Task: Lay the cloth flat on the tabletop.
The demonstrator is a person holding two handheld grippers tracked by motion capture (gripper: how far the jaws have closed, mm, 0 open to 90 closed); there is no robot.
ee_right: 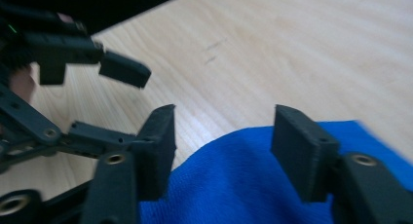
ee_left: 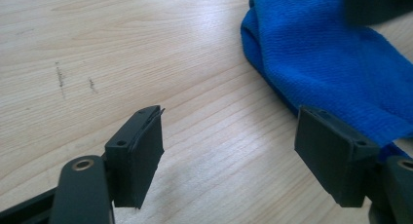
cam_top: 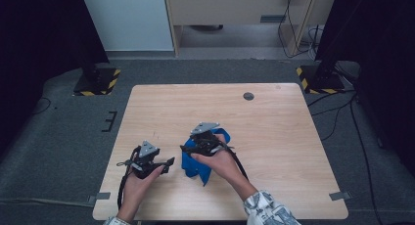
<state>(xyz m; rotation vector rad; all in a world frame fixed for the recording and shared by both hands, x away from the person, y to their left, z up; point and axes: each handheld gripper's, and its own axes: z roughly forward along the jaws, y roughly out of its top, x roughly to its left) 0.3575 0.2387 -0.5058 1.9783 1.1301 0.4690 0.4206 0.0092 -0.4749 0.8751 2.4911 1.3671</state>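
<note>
Wooden table (cam_top: 274,137) is seen bearing a crumpled blue cloth (cam_top: 195,162). Right gripper (ee_right: 221,146) is held over the cloth, jaws apart; left gripper (ee_left: 229,160) just beside it, jaws likewise spread, nothing gripped.

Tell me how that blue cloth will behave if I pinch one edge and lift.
The blue cloth lies bunched and folded, so it will probably droop limply. Its terry-like weave suggests the pads should grip without slipping. It looks light and unlikely to roll.
</note>
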